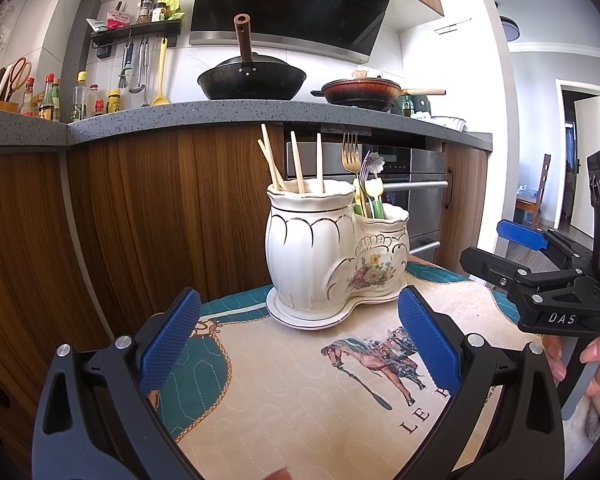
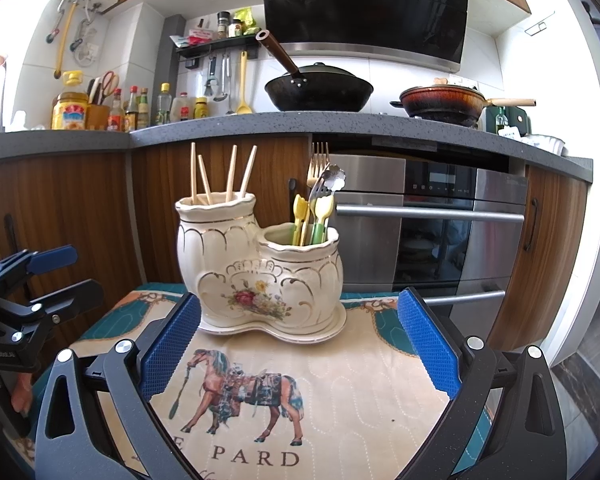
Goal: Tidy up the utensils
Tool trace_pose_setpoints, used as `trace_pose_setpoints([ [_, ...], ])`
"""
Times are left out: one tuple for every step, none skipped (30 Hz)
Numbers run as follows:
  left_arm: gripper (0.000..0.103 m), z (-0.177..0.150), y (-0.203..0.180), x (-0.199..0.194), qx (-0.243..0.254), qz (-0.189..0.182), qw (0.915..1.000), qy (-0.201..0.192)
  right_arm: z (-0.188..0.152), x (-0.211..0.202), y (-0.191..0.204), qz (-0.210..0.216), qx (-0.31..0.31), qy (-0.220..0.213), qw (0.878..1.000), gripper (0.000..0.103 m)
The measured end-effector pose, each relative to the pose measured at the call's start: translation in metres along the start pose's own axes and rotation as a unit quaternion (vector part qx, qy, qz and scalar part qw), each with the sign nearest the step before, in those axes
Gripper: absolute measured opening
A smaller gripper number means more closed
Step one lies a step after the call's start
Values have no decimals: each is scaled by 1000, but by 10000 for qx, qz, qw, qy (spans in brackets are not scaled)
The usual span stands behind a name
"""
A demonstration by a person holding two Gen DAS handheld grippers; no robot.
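Here, horse-print cloth [image 2: 340, 380] before kitchen cabinets [image 2: 60, 216].

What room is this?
A home kitchen, most likely. A black wok sits on the counter under a range hood, an oven is built in below, and sauce bottles line the wall.

Cream gold-trimmed floral holder [image 2: 260, 272], teal-bordered horse-print cloth [image 2: 340, 380]

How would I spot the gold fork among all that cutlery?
Find the white ceramic holder on the horse-print mat. In its shorter pot, among yellow and green handles, the gold fork stands tallest, tines up, beside a silver flower-shaped spoon.
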State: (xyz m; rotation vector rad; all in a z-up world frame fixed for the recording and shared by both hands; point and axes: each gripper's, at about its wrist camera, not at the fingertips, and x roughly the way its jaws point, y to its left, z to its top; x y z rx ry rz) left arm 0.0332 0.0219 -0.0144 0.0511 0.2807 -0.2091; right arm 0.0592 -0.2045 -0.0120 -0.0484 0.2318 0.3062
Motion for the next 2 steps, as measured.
trace_pose_setpoints([
  [98, 0, 0, 1, 4, 0, 10000, 5, -1, 0, 0, -2, 3, 6, 10000, 98],
  [98, 0, 0, 0, 7, 0, 10000, 5, 0, 0, -1, 0, 3, 1, 10000, 98],
])
